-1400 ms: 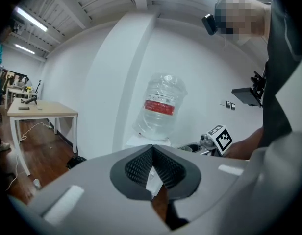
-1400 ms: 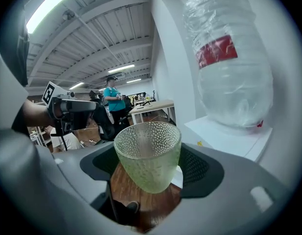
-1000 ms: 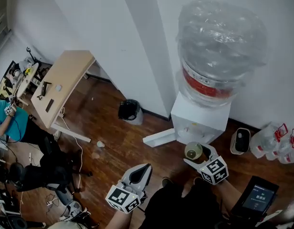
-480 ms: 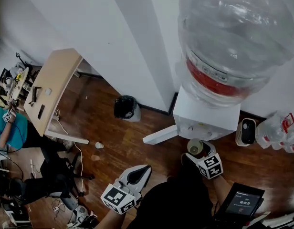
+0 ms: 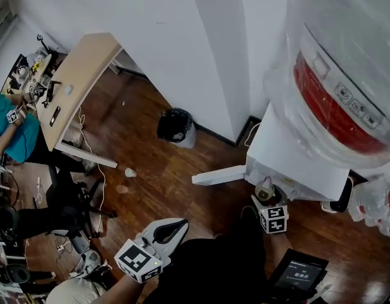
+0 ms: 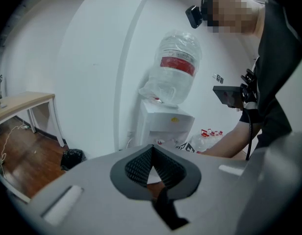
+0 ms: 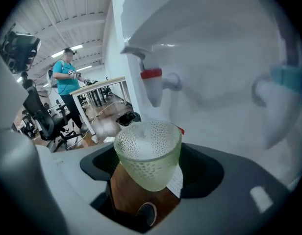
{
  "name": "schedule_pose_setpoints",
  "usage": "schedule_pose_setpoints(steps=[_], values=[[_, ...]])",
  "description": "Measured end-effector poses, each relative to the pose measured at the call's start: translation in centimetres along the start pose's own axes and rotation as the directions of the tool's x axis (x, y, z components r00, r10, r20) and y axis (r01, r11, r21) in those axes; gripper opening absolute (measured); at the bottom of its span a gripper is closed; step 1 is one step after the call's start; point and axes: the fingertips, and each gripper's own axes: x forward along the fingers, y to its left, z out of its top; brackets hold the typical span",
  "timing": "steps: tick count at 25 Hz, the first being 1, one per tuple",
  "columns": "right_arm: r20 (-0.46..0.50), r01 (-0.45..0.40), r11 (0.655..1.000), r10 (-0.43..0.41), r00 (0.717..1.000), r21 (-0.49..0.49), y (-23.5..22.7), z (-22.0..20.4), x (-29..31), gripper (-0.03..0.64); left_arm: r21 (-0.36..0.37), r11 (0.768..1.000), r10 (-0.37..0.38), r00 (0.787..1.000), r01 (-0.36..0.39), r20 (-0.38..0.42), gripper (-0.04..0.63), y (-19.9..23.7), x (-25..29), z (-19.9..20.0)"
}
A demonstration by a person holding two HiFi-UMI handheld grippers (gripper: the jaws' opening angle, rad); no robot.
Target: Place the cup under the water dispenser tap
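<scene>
A pale green dimpled glass cup (image 7: 147, 153) stands upright between the jaws of my right gripper (image 7: 152, 164), which is shut on it. The red tap (image 7: 152, 84) of the white water dispenser (image 5: 295, 160) hangs just above and behind the cup's rim, and a blue tap (image 7: 288, 80) is off to the right. In the head view the cup (image 5: 265, 190) sits at the dispenser's front, under its overhang, with my right gripper (image 5: 268, 202) behind it. My left gripper (image 5: 171, 229) hangs low at the left, away from the dispenser. Its pads meet in the left gripper view (image 6: 152, 150) with nothing between them.
A big water bottle (image 5: 347, 75) tops the dispenser. A white panel (image 5: 217, 176) lies on the wood floor at its left foot. A black waste bin (image 5: 175, 126) stands by the wall. Farther left are a wooden desk (image 5: 75, 84), an office chair (image 5: 68, 201) and a person in teal (image 5: 11, 138). Water jugs (image 5: 375, 204) stand at the right.
My right gripper has sunk with the cup and come in close under the dispenser's taps. My left gripper has dropped lower and to the left. The head view has closed in on the dispenser.
</scene>
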Motion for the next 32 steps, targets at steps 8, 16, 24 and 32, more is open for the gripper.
schedule_pose_setpoints(steps=[8, 16, 24, 32], values=[[-0.002, 0.079, 0.996, -0.079, 0.997, 0.031, -1.8, -1.9, 2.8, 0.376, -0.043, 0.999, -0.007, 1.0, 0.007, -0.006, 0.006, 0.1, 1.0, -2.1], [0.054, 0.136, 0.989, -0.14, 0.989, 0.063, -2.4, -1.2, 5.2, 0.374, -0.091, 0.996, -0.028, 0.999, 0.024, -0.039, 0.006, 1.6, 1.7, -2.4], [-0.041, 0.118, 0.983, -0.113, 0.993, 0.144, -2.6, -2.6, 5.8, 0.439, -0.114, 0.993, -0.011, 1.0, 0.008, -0.027, 0.006, 2.6, 1.5, -1.9], [-0.074, 0.127, 0.975, -0.116, 0.991, 0.181, -3.1, -3.2, 7.3, 0.396, -0.133, 0.991, 0.021, 0.997, -0.031, -0.072, 0.006, 3.2, 1.4, -3.2]])
